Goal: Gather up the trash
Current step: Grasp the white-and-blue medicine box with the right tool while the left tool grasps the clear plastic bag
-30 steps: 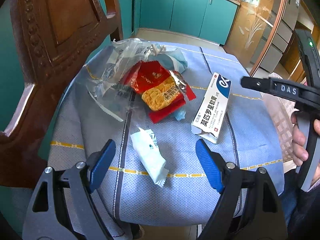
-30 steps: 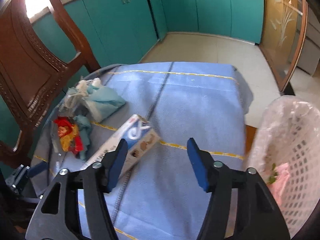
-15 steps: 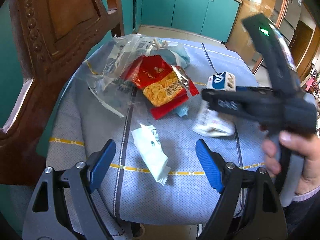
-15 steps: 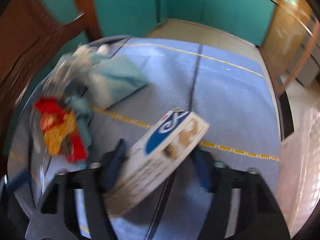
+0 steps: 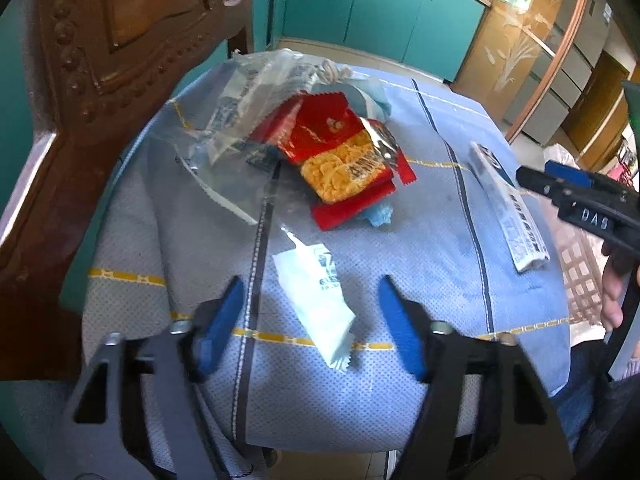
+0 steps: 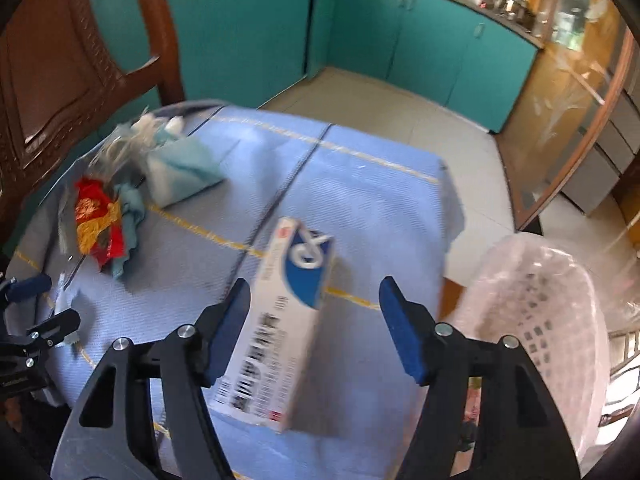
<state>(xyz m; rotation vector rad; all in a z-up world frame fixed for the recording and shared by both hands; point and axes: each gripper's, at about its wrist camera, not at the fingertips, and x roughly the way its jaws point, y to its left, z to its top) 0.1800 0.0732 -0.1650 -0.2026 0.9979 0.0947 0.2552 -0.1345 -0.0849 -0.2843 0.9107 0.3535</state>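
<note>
A small white wrapper (image 5: 316, 304) lies on the blue tablecloth (image 5: 400, 248). My left gripper (image 5: 311, 283) straddles it, and its jaws are closing with a gap still on both sides. A white and blue carton (image 6: 288, 320) sits between the pads of my right gripper (image 6: 315, 286), up on a long side near the cloth's right edge. Those jaws are opening: the right pad stands well clear of the carton and the left pad is close beside it. In the left wrist view the carton (image 5: 504, 208) shows just left of the right gripper.
A red and yellow snack packet (image 5: 340, 156), a clear plastic bag (image 5: 240, 112) and teal tissue (image 6: 180, 168) lie at the far left of the cloth. A white lattice basket (image 6: 540, 300) with a clear liner stands off the right edge. A carved wooden chair back (image 5: 100, 60) rises on the left.
The right gripper lifted the carton from mid-table, carried it to the right edge and spread its jaws. The left jaws narrowed around the white wrapper.
</note>
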